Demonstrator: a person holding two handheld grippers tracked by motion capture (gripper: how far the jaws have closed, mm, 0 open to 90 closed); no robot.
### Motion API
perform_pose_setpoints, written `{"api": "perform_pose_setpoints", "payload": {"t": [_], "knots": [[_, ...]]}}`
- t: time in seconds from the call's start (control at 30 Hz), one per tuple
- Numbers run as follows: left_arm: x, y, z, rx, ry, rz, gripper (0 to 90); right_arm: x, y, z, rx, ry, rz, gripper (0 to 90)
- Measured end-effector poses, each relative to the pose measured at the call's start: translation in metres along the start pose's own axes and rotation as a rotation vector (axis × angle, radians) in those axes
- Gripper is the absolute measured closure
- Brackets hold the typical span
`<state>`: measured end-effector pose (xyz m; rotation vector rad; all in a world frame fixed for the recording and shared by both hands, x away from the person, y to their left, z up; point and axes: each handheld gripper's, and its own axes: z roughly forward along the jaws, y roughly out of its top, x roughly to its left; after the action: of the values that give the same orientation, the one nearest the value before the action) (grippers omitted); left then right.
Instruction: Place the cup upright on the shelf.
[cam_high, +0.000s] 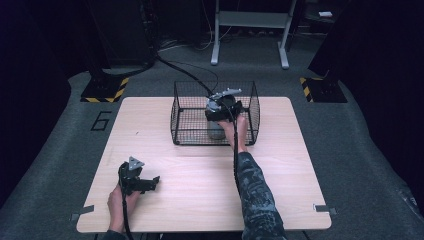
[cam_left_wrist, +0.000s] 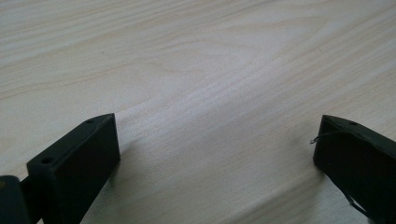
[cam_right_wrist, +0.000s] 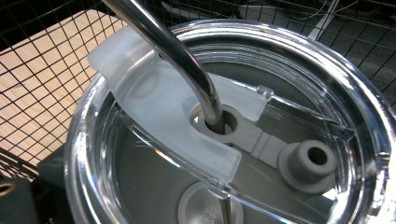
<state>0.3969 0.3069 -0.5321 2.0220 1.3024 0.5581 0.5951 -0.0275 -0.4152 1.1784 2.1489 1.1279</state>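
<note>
A steel tumbler (cam_high: 216, 129) with a clear lid (cam_right_wrist: 154, 112) and a metal straw (cam_right_wrist: 177, 60) stands inside a black wire basket (cam_high: 176, 117) at the table's far middle. My right gripper (cam_high: 218, 119) reaches down into the basket and is shut on the tumbler near its rim. In the right gripper view one black jaw presses the tumbler's side at the bottom left, and the other jaw is hidden behind the lid. My left gripper (cam_high: 151, 183) rests on the table (cam_high: 200, 200) at the near left, open, with bare wood between its jaws (cam_left_wrist: 217, 149).
The basket's wire walls (cam_right_wrist: 42, 93) closely surround the tumbler. Beyond the table's far edge stand a white frame's legs (cam_high: 250, 30) and two yellow-and-black striped bases (cam_high: 105, 90). A black cable (cam_high: 185, 70) runs across the floor to the basket.
</note>
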Motion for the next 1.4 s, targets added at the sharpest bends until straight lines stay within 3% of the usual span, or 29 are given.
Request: {"api": "perform_pose_setpoints", "payload": {"t": [0.53, 0.67, 0.87, 0.9, 1.1, 1.4], "knots": [[0.000, 0.000, 0.000, 0.003, 0.002, 0.002, 0.3, 0.000, 0.001, -0.003, 0.013, -0.006, 0.021, 2.6], [0.000, 0.000, 0.000, 0.003, 0.001, 0.003, 0.3, 0.000, 0.001, -0.003, 0.014, -0.004, 0.004, 2.2], [0.000, 0.000, 0.000, 0.003, 0.001, 0.003, 0.3, 0.000, 0.003, -0.006, 0.029, 0.025, 0.058, 0.0], [0.000, 0.000, 0.000, 0.004, 0.001, 0.003, 0.3, -0.003, 0.003, -0.011, 0.032, 0.038, 0.084, 0.0], [0.000, 0.000, 0.000, 0.003, 0.001, 0.002, 0.3, -0.005, 0.004, -0.022, 0.053, 0.031, 0.092, 0.0], [0.000, 0.000, -0.001, 0.008, -0.002, 0.002, 0.3, -0.004, 0.005, -0.060, -0.026, 0.030, 0.064, 0.0]]}}
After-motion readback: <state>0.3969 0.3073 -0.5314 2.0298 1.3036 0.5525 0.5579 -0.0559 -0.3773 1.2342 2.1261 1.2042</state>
